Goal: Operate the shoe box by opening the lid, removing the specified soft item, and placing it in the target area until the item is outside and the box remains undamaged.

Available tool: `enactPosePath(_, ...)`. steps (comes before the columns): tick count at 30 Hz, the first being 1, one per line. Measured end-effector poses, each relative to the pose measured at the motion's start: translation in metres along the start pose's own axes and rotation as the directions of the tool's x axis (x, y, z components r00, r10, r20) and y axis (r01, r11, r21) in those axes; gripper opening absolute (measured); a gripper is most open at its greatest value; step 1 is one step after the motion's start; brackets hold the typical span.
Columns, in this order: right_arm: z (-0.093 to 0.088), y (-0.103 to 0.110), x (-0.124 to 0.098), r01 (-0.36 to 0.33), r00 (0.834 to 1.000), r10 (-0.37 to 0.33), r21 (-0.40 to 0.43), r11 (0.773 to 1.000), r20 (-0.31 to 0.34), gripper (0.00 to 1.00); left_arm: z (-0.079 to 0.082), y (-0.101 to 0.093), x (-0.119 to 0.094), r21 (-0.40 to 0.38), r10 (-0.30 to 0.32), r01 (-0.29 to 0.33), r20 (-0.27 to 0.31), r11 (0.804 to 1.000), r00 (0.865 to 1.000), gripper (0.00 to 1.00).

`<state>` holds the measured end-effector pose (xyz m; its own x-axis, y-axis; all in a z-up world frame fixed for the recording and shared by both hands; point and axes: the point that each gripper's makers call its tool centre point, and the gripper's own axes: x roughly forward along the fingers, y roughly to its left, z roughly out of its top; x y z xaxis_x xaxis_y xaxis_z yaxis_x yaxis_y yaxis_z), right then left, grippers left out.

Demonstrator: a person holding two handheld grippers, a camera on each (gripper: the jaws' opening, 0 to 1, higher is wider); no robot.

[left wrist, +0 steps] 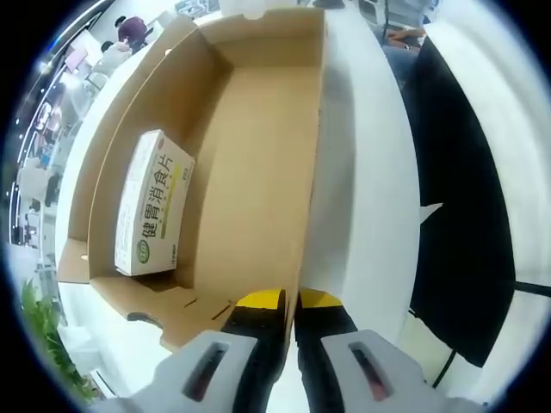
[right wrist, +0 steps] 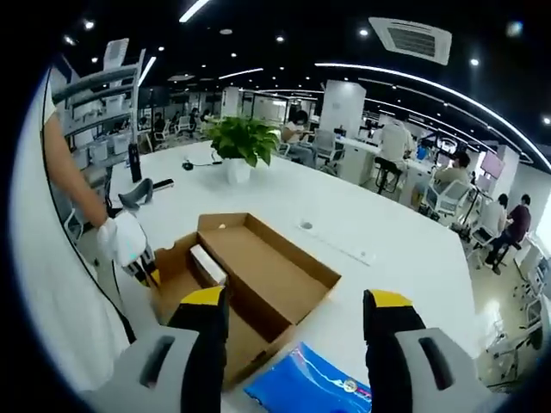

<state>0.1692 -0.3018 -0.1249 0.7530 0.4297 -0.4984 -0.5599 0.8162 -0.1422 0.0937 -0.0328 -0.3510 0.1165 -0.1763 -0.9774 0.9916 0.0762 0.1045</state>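
The left tongs (left wrist: 290,303) clench the box (left wrist: 250,155) wall. The right tongs (right wrist: 294,311) hang released over the bench (right wrist: 387,232), the blue soft packet (right wrist: 310,385) lying just below them, outside the box, nearer this hand.

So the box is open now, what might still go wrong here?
The left hand-held gripper looks shut on the box wall; a hard pull might tear or bend the cardboard. A medicine pack leans against the inner side wall and may tip if the box is jerked. The blue packet lies on the table right beside the box, under the open right hand-held gripper, where a careless move may knock it.
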Motion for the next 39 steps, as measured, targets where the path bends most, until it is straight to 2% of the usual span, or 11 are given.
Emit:
enactPosePath(3,0.002,0.000,0.001,-0.005,1.000,0.004,0.026,1.000,0.012,0.69,0.000,0.000,0.000,-0.003,0.000,0.000,-0.001,1.000,1.000,0.04)
enactPosePath(6,0.000,0.000,0.003,-0.014,1.000,0.014,0.123,0.992,0.004,0.75,0.000,0.000,0.000,-0.002,0.001,-0.001,0.000,1.000,1.000,0.04)
enactPosePath(10,0.014,0.002,0.000,-0.033,0.997,0.022,0.147,0.989,0.076,0.66,0.000,0.000,0.000,-0.003,0.002,-0.002,0.000,1.000,1.000,0.04)
enactPosePath(15,0.027,0.000,-0.001,0.007,0.992,-0.018,0.089,0.996,0.128,0.67,0.000,0.000,0.000,-0.003,0.003,-0.003,0.001,1.000,1.000,0.04)
enactPosePath(20,0.042,0.010,-0.001,-0.058,0.982,0.018,0.208,0.976,0.188,0.70,0.000,0.000,0.001,-0.004,0.005,-0.005,0.002,1.000,1.000,0.04)
enactPosePath(27,0.052,0.020,-0.001,-0.116,0.970,0.043,0.297,0.948,0.240,0.96,0.000,0.000,0.000,-0.005,0.005,-0.005,0.005,1.000,1.000,0.04)
enactPosePath(28,0.053,0.017,0.000,-0.087,0.967,0.012,0.285,0.955,0.256,1.00,0.000,0.000,0.000,-0.005,0.005,-0.005,0.005,1.000,1.000,0.04)
enactPosePath(29,0.046,0.011,0.001,-0.024,0.975,-0.028,0.229,0.973,0.220,1.00,0.000,0.000,0.000,-0.005,0.005,-0.005,0.005,1.000,1.000,0.04)
enactPosePath(31,0.042,0.017,0.003,-0.042,0.980,-0.008,0.241,0.970,0.201,1.00,0.000,0.000,0.000,-0.004,0.005,-0.005,0.005,1.000,1.000,0.04)
enactPosePath(35,0.050,0.025,0.001,-0.069,0.964,-0.004,0.261,0.963,0.266,0.97,0.000,0.000,0.000,-0.002,0.006,-0.006,0.006,1.000,1.000,0.04)
enactPosePath(39,0.048,0.012,0.006,0.024,0.959,-0.082,0.209,0.978,0.271,0.98,0.000,0.001,0.000,-0.002,0.008,-0.008,0.005,1.000,1.000,0.04)
